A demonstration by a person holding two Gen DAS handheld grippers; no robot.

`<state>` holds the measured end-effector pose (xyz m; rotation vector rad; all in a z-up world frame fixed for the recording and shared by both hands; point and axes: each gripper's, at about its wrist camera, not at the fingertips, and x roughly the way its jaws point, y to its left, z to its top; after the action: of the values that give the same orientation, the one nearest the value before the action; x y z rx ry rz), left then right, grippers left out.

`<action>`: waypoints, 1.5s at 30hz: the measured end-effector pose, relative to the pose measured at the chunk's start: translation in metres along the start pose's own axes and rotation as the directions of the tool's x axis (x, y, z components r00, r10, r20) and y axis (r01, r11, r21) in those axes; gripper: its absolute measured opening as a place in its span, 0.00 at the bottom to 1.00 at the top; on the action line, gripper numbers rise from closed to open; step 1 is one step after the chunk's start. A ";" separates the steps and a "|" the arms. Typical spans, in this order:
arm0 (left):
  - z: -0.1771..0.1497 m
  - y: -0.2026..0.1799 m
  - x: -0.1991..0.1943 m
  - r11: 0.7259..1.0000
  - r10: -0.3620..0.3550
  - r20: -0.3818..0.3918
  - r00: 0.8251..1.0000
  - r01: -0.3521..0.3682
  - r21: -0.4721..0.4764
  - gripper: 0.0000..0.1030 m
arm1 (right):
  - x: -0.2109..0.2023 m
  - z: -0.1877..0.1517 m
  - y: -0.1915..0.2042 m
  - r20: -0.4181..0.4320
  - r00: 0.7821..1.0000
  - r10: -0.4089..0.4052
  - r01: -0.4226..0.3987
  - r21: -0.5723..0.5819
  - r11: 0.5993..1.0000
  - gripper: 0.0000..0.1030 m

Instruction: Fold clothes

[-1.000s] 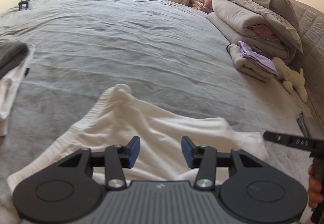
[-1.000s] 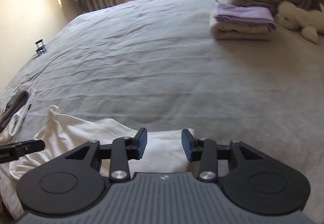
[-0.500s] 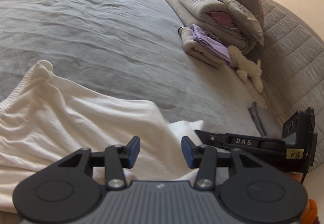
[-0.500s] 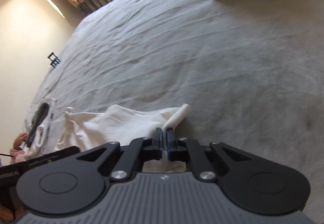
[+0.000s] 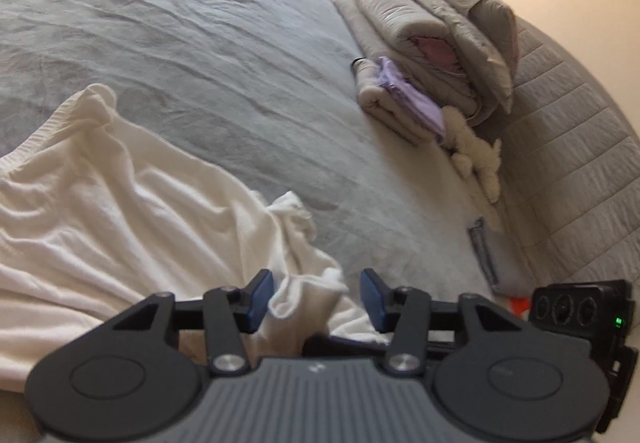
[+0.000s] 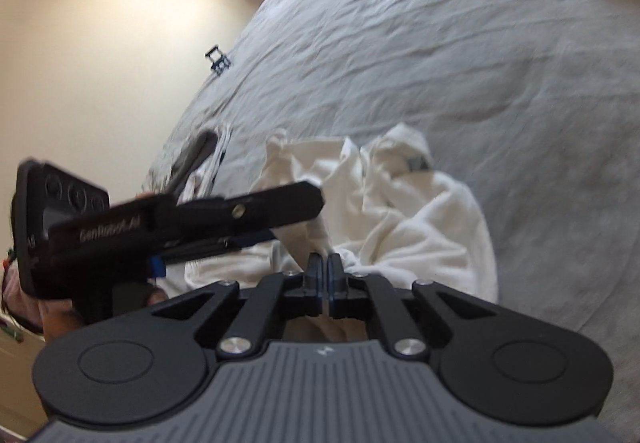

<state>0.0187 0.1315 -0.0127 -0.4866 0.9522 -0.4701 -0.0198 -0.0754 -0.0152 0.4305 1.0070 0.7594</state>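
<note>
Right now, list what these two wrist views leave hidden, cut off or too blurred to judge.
- White garment: what kind it is; left wrist view cuts it off at the left edge.
- Left gripper: jaws have just been closing around a cloth fold; pad contact unclear.
- Right gripper: jaws shut at the cloth's edge; whether they pinch it is hidden.
- Tag on the garment: blurred, unreadable.

The white garment (image 5: 120, 219) is soft, matt, crumpled cloth. The bed (image 5: 200, 43) wears a wrinkled grey fabric cover. At two o'clock, the headboard (image 5: 568, 147) looks quilted.
</note>
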 end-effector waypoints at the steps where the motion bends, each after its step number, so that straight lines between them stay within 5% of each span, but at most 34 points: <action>1: -0.001 0.001 0.003 1.000 0.031 -0.010 0.999 -0.031 0.005 0.25 | 0.002 -0.002 0.001 -0.010 1.000 -0.003 0.003 -0.013 1.000 0.05; 3: -0.002 0.003 0.007 0.996 0.083 -0.028 0.996 -0.083 0.017 0.12 | 0.004 -0.005 0.004 -0.025 1.000 -0.009 0.008 -0.041 0.999 0.07; 8: -0.004 0.004 0.003 0.990 0.126 -0.017 0.992 -0.124 0.059 0.10 | -0.012 0.003 0.008 0.052 0.997 -0.064 0.069 -0.105 0.992 0.14; 10: -0.004 0.007 0.001 0.990 0.127 -0.019 0.992 -0.126 0.062 0.10 | -0.017 0.008 0.004 0.095 0.990 -0.104 0.114 -0.102 0.988 0.34; 12: -0.006 0.009 0.000 0.989 0.131 -0.023 0.991 -0.129 0.066 0.10 | -0.015 0.014 -0.001 0.121 0.981 -0.152 0.164 -0.096 0.982 0.42; 17: -0.009 0.011 -0.001 0.988 0.134 -0.028 0.991 -0.131 0.077 0.10 | 0.004 0.025 -0.010 0.131 0.965 -0.227 0.240 -0.090 0.967 0.42; 24: -0.009 0.015 -0.002 0.989 0.130 -0.030 0.991 -0.127 0.070 0.10 | 0.032 0.035 -0.016 0.131 0.965 -0.226 0.234 -0.044 0.971 0.42; 26: -0.009 0.015 -0.002 0.990 0.129 -0.028 0.991 -0.127 0.066 0.10 | 0.037 0.033 -0.016 0.132 0.962 -0.239 0.247 -0.053 0.967 0.30; 27: -0.009 0.016 -0.003 0.990 0.130 -0.022 0.991 -0.128 0.060 0.10 | 0.038 0.032 -0.016 0.135 0.960 -0.246 0.256 -0.063 0.965 0.12; 30: -0.007 0.018 -0.006 0.990 0.137 0.003 0.991 -0.137 0.037 0.10 | 0.028 0.030 -0.017 0.168 0.949 -0.267 0.281 -0.068 0.957 0.07; 35: -0.005 0.019 -0.008 0.989 0.143 0.023 0.989 -0.144 0.024 0.10 | -0.006 0.030 -0.016 0.248 0.916 -0.314 0.346 -0.097 0.933 0.06; 45: -0.001 0.007 -0.004 0.981 0.179 0.045 0.983 -0.182 0.068 0.10 | -0.082 0.010 -0.041 0.346 0.805 -0.482 0.526 -0.040 0.849 0.06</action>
<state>0.0172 0.1386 -0.0148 -0.3388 0.9298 -0.3285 -0.0216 -0.1634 0.0124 0.1430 0.7039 0.2526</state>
